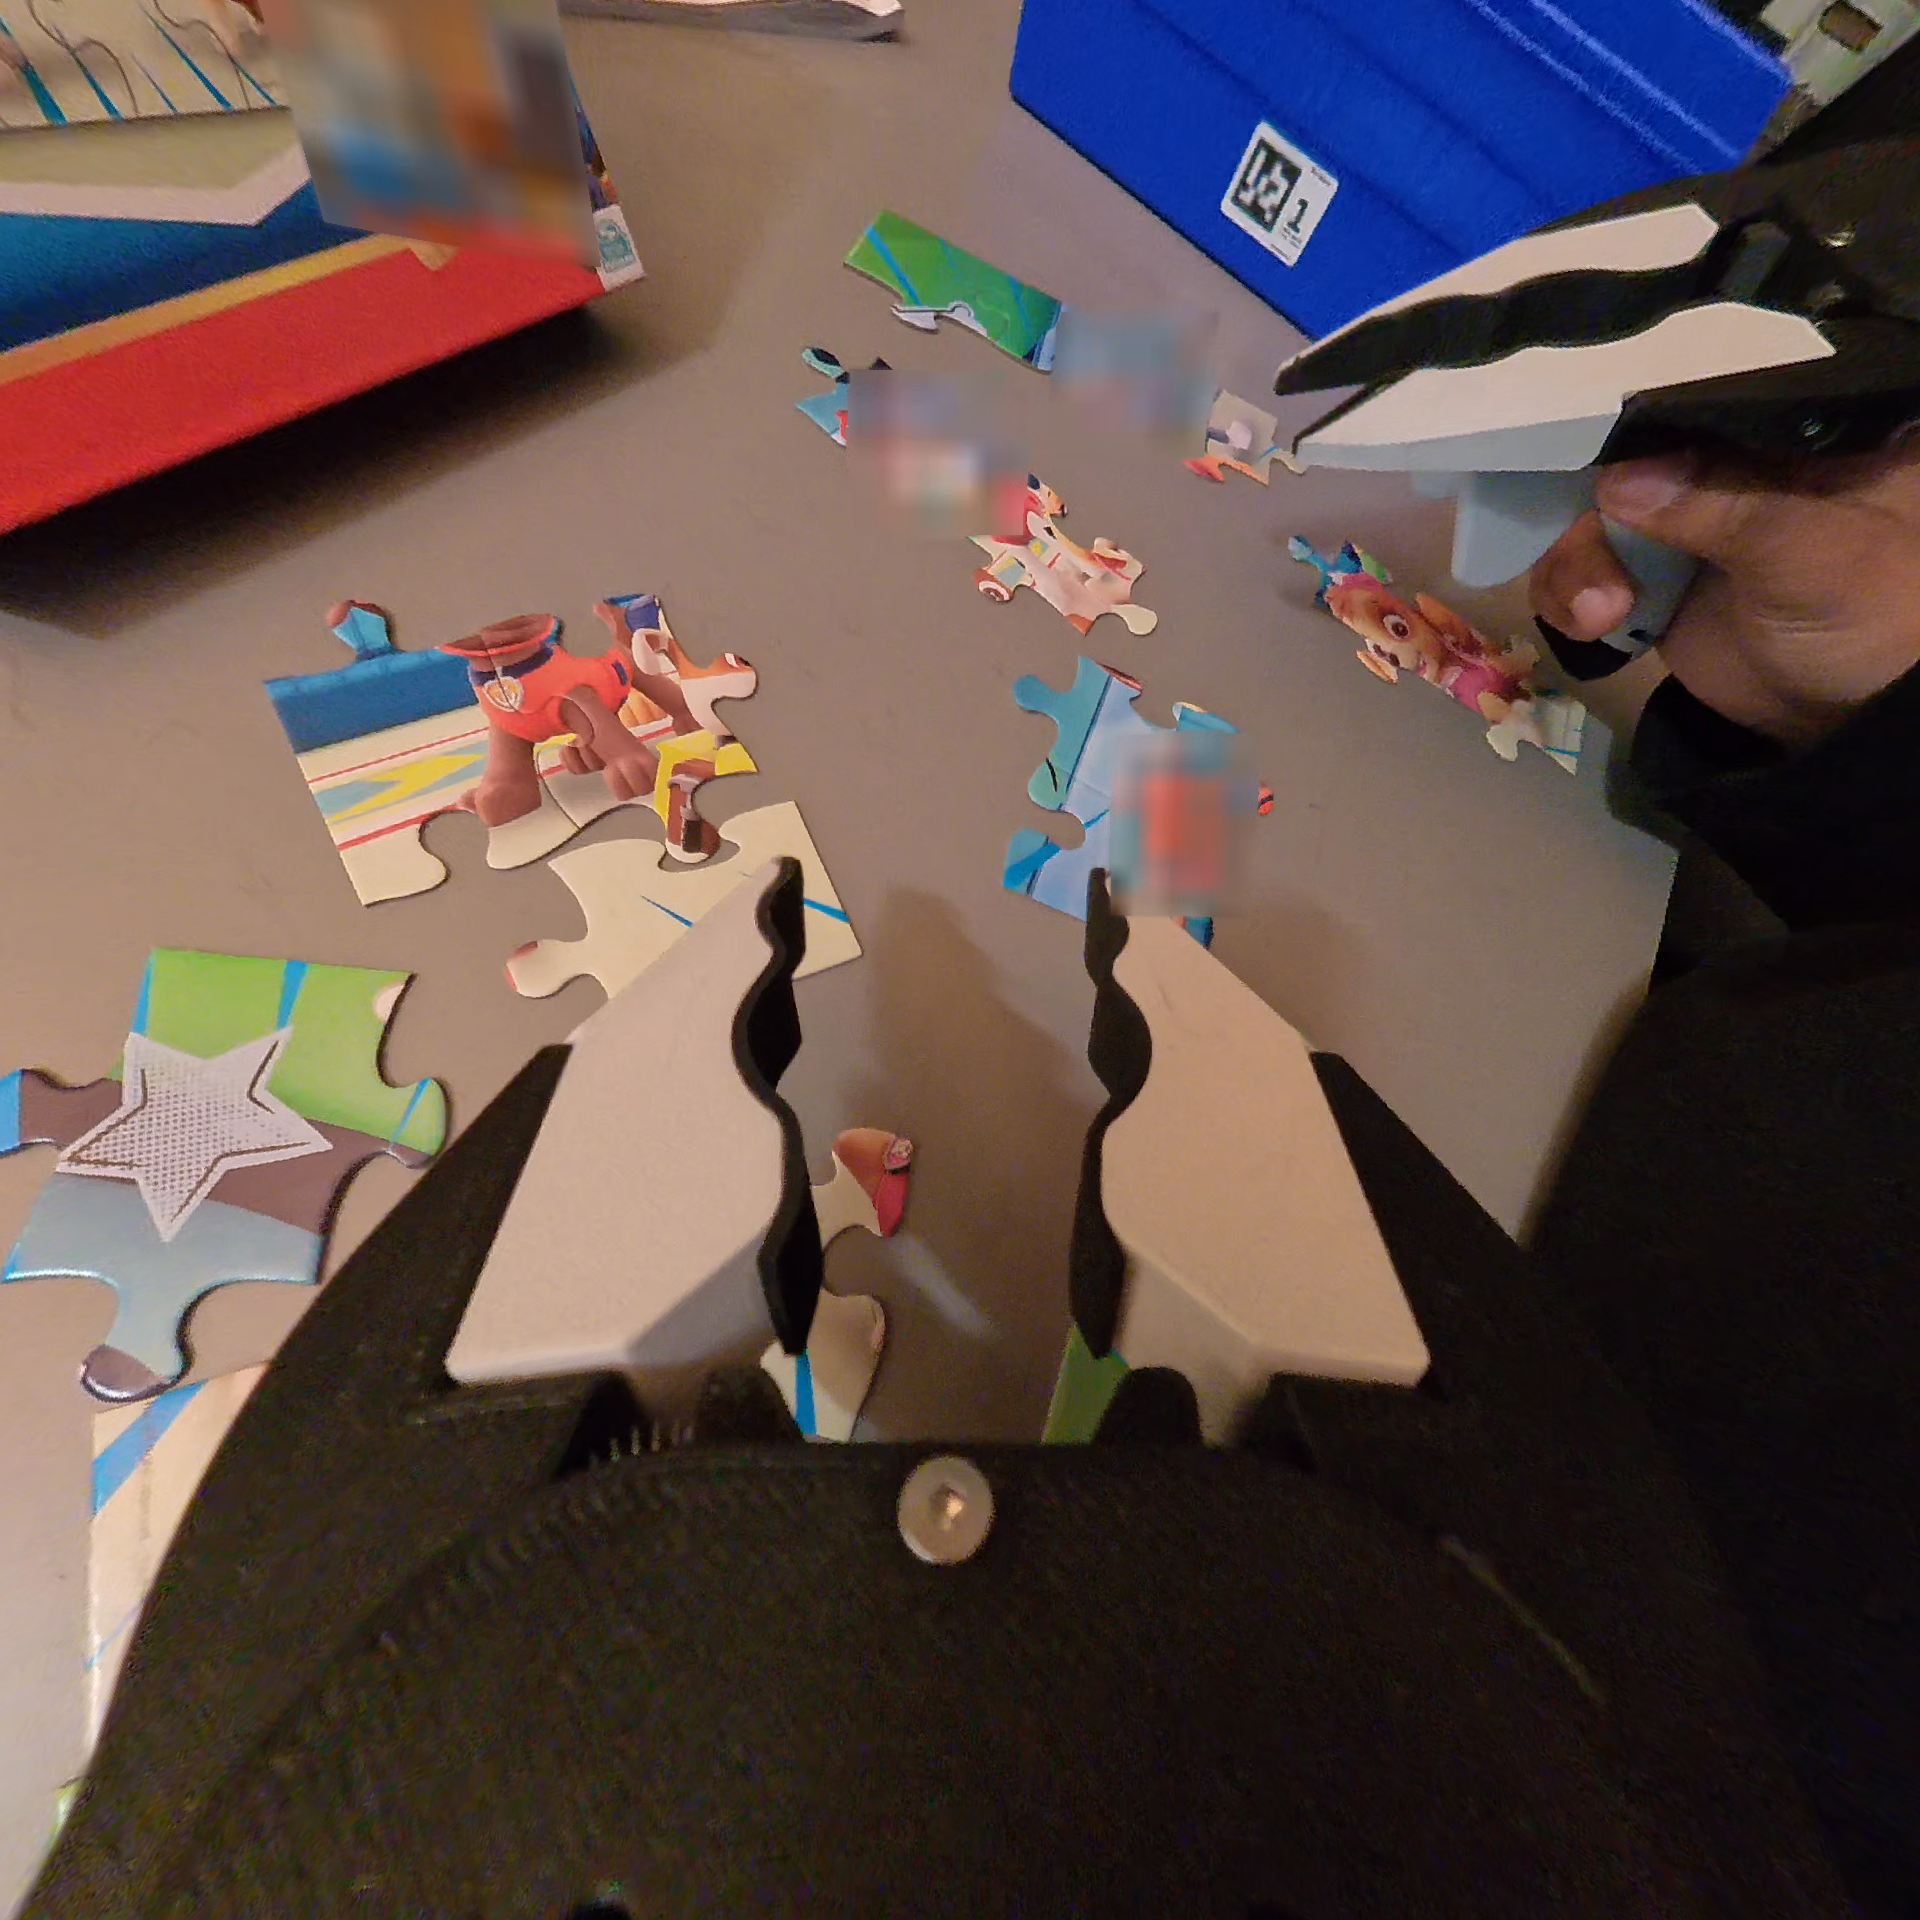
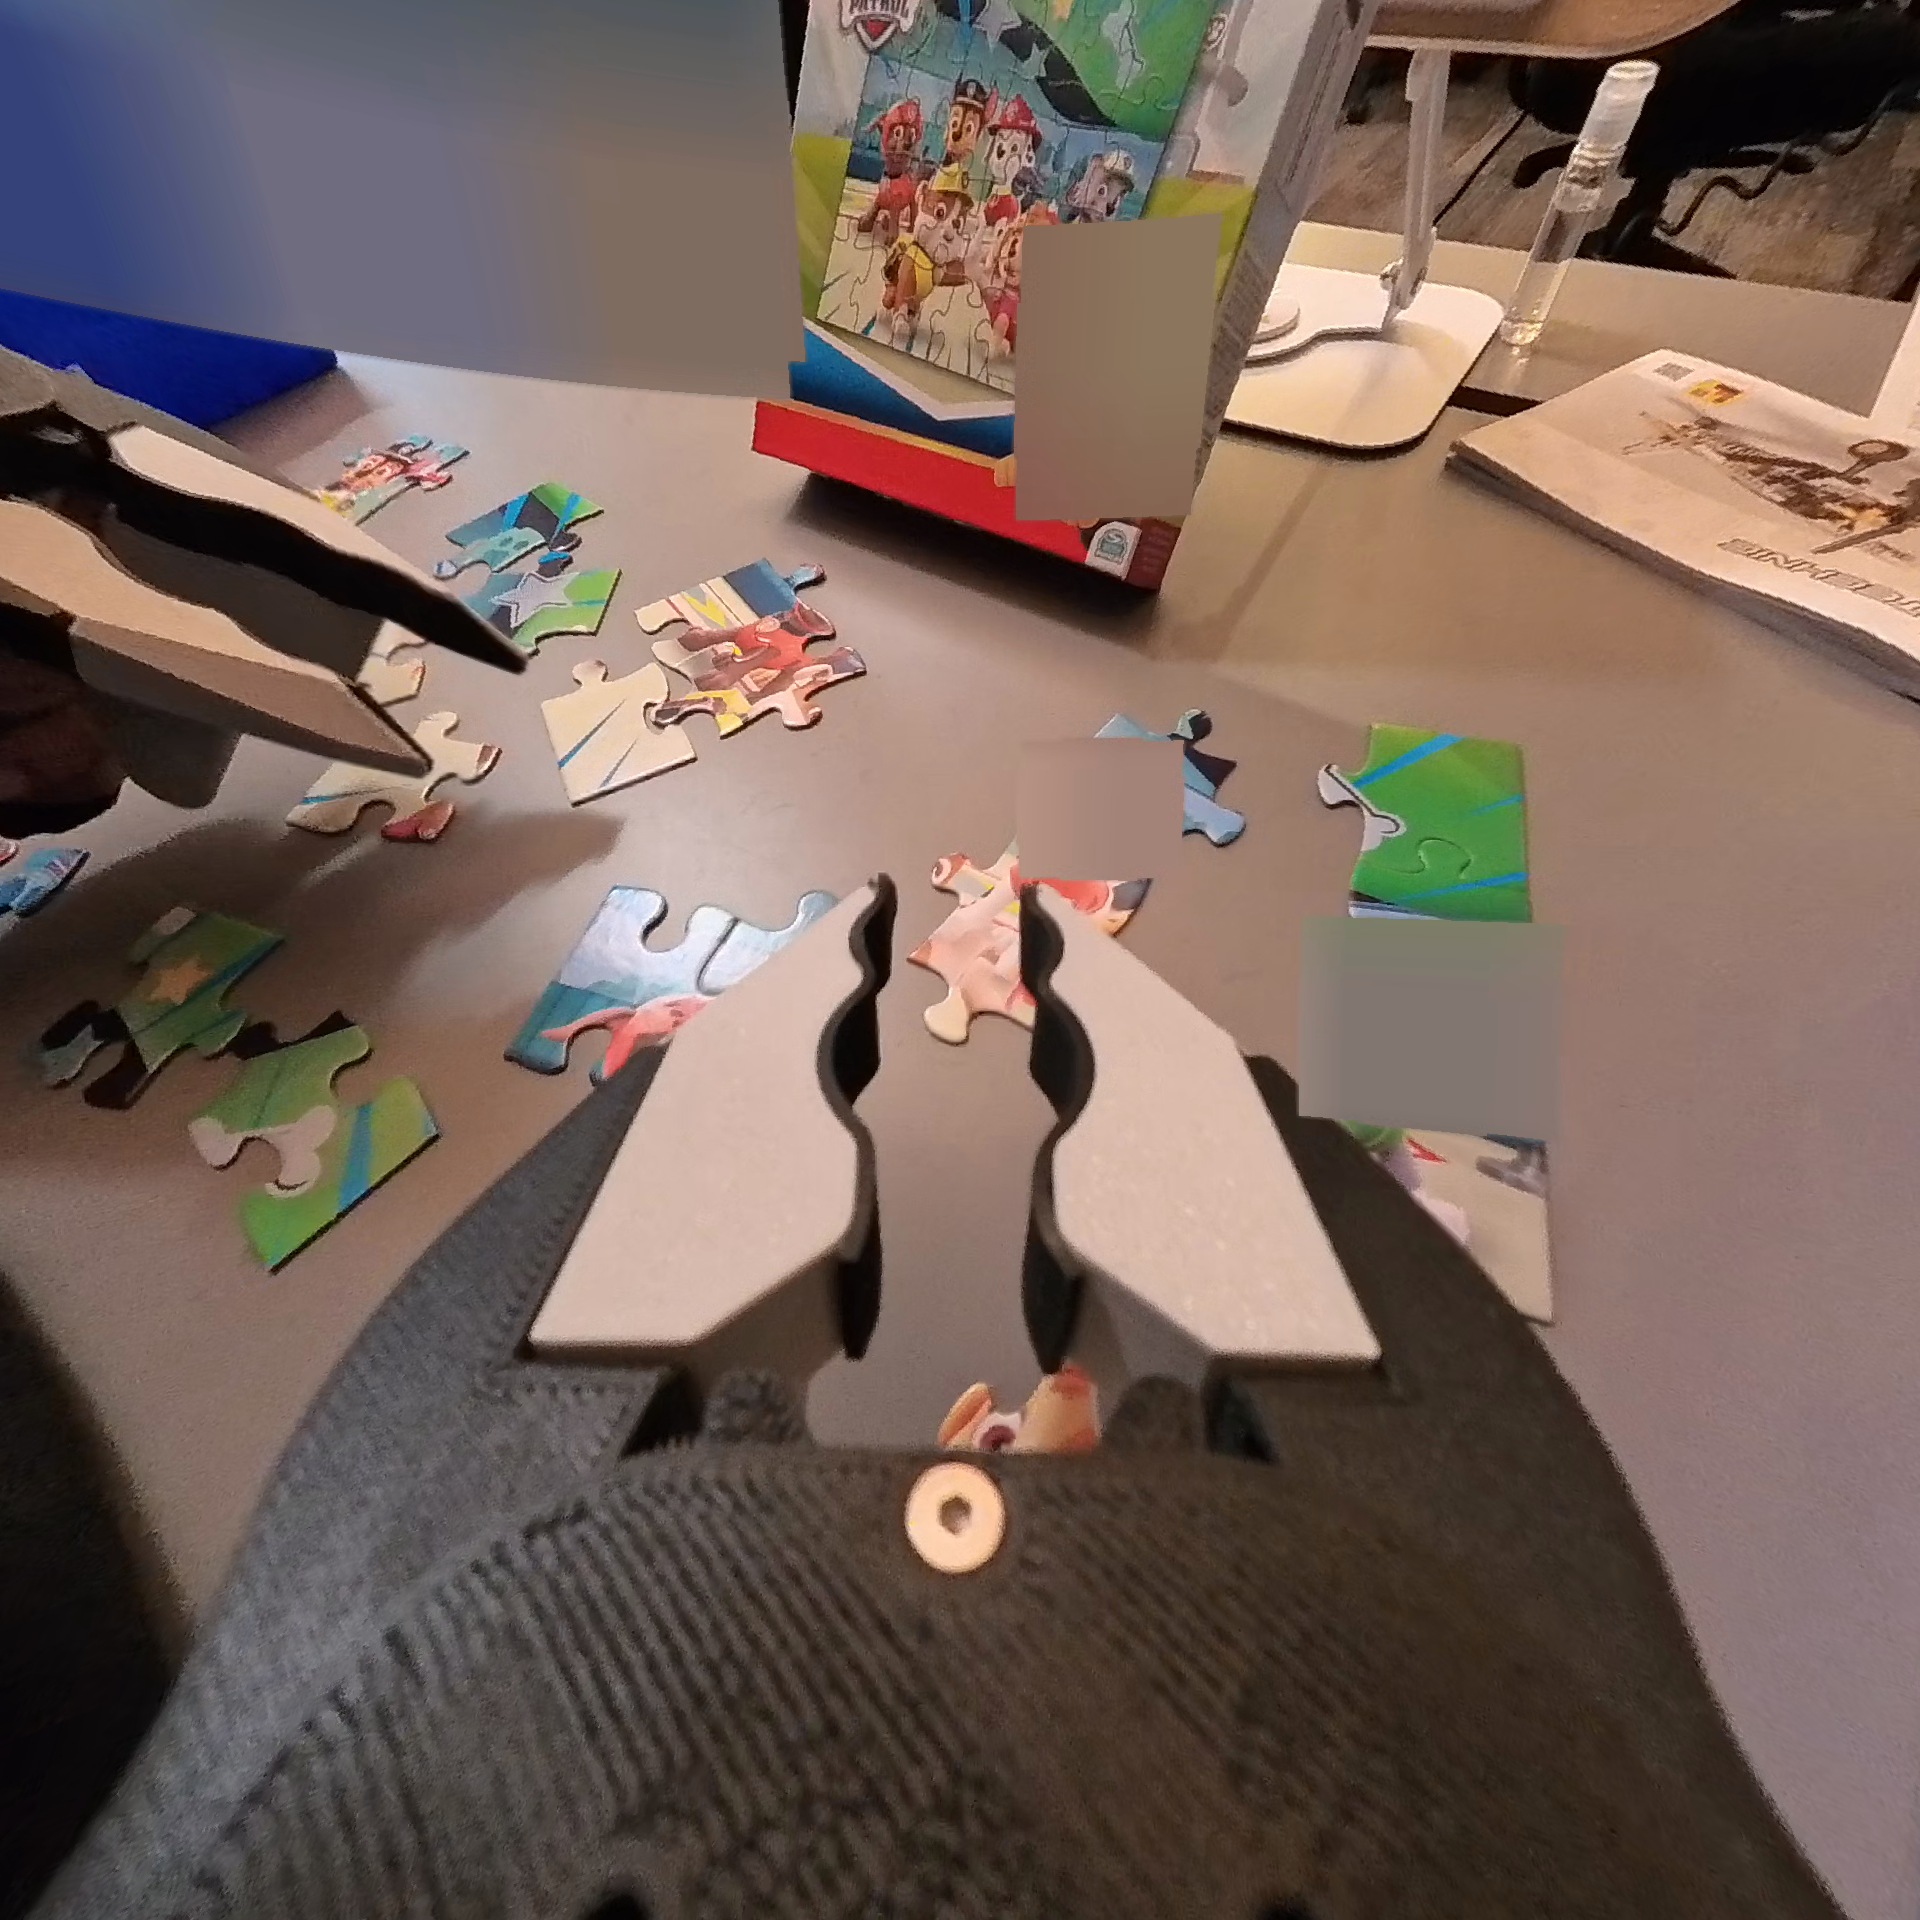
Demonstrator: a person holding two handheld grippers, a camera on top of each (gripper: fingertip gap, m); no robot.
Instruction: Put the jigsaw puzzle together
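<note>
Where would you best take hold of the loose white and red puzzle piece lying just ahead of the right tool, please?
Probably at its near knob, coming from above at a slant. The piece lies flat on the table, so only its thin edge offers purchase, and that knob juts free toward the right tool, whose jaws stand apart, empty.

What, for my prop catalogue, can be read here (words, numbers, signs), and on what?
I don't copy out writing; these bear it:
Blue bin: white sticker with a square code and small print.
Puzzle box: logo at the top edge, small emblem at a lower corner.
Booklet: heading, upside down.
</note>
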